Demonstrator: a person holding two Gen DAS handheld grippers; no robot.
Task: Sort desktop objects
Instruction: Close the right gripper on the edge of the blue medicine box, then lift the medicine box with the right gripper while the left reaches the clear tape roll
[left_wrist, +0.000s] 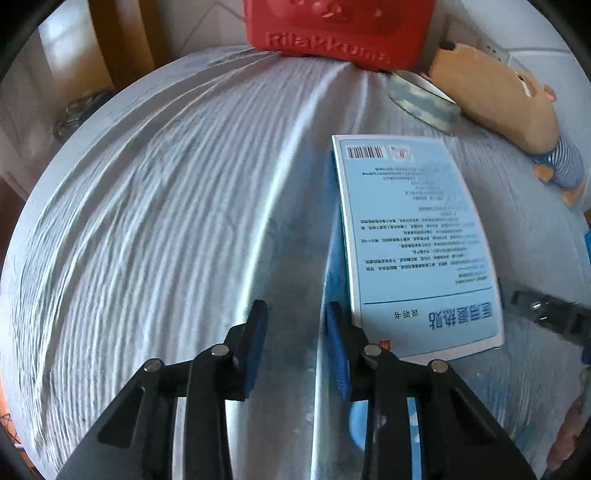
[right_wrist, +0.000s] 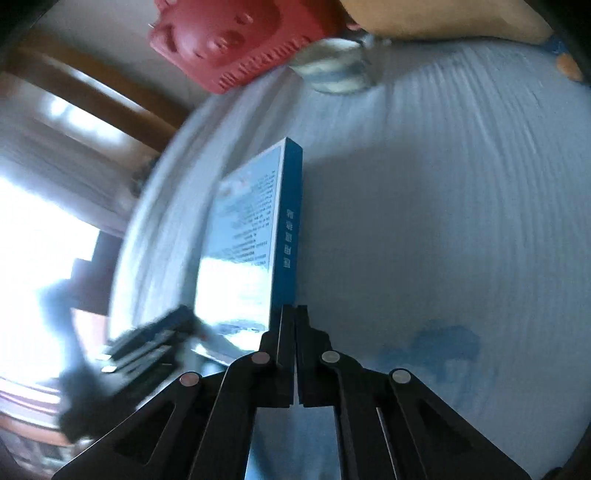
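Blue and thin, the medicine box (left_wrist: 417, 243) is where I am working now; in my left wrist view it sits at about three o'clock on the pale wood-grain worktop (left_wrist: 166, 221), printed back face up, and its dark spine (right_wrist: 290, 229) runs up the middle of my right wrist view, so it seems tilted or raised on one edge, though I cannot tell how far. My right gripper (right_wrist: 295, 314) has its fingers pressed together at the near corner of that box, with no gap that I can see between them; whether a flap or edge of card is pinched there I cannot tell. My left gripper (left_wrist: 295, 317) has its fingers a little apart over bare worktop, the blue pad of the right-hand one (left_wrist: 336, 343) just beside the box's long edge, and nothing between them. Little of the sorting looks done, I judge: at twelve o'clock a red Rilakkuma case (left_wrist: 340, 29) stands at the far edge, a roll of patterned tape (left_wrist: 424, 99) lies near it at one o'clock, and a plush bear (left_wrist: 506, 107) sprawls at two o'clock, all loosely scattered, not grouped. This box is the piece in hand, and the rest appear to remain.
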